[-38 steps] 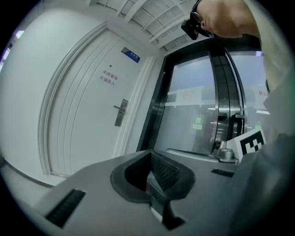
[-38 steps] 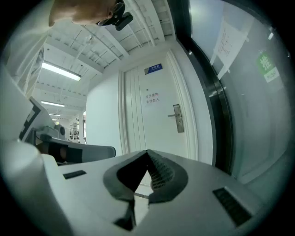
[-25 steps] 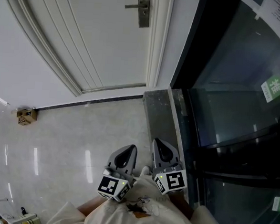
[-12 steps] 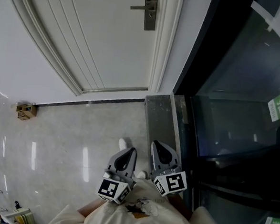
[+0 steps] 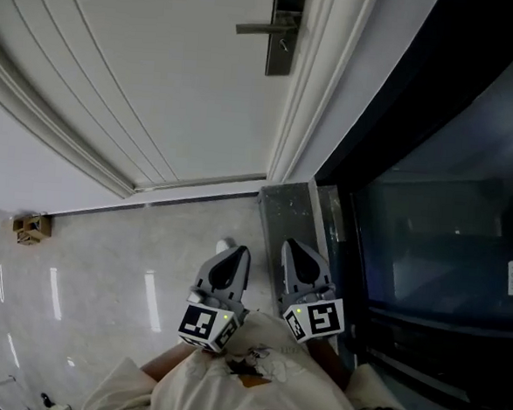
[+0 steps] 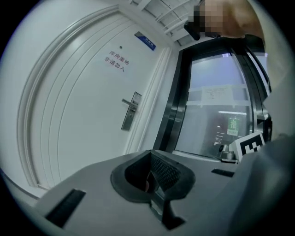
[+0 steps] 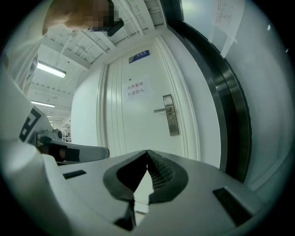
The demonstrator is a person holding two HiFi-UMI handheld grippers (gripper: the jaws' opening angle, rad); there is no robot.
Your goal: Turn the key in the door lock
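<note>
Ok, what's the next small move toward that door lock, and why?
Probably step closer and raise the right gripper toward the lock plate: it and the left gripper are shut, empty, and well short of the door.

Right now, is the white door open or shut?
Shut: the door sits flush in its frame, with no gap showing beside the lock plate; its handle lies level.
</note>
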